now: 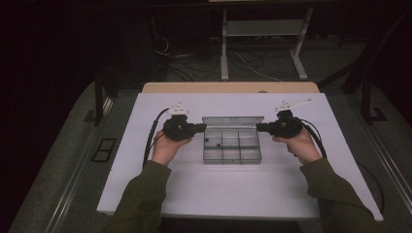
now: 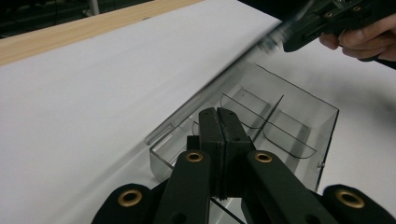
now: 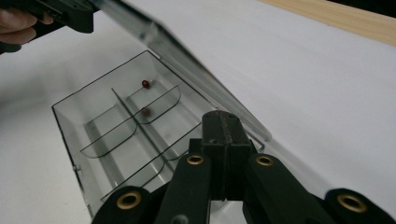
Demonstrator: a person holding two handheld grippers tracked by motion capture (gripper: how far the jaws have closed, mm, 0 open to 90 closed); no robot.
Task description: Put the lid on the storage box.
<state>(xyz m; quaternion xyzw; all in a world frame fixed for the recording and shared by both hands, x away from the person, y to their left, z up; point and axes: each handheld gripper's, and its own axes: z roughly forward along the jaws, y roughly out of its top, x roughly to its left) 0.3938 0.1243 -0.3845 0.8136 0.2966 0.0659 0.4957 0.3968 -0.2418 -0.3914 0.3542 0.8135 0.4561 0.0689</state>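
Currently the clear compartment box (image 1: 231, 145) sits mid-bench, long axis running left-right, lid (image 1: 233, 121) up; left gripper (image 1: 200, 127) and right gripper (image 1: 261, 127) flank its back corners, jaws clenched, nothing held.

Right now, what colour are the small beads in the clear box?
Dark red beads, clearest in the right gripper view, inside the clear box.

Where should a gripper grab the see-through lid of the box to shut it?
Probably by the lid's free long edge, near an end corner, coming from the side, as both grippers do now. The lid stands up from the back of the clear box, hinged along its bottom, so only that thin top edge sticks out for a pinch. The left gripper and right gripper are shut.
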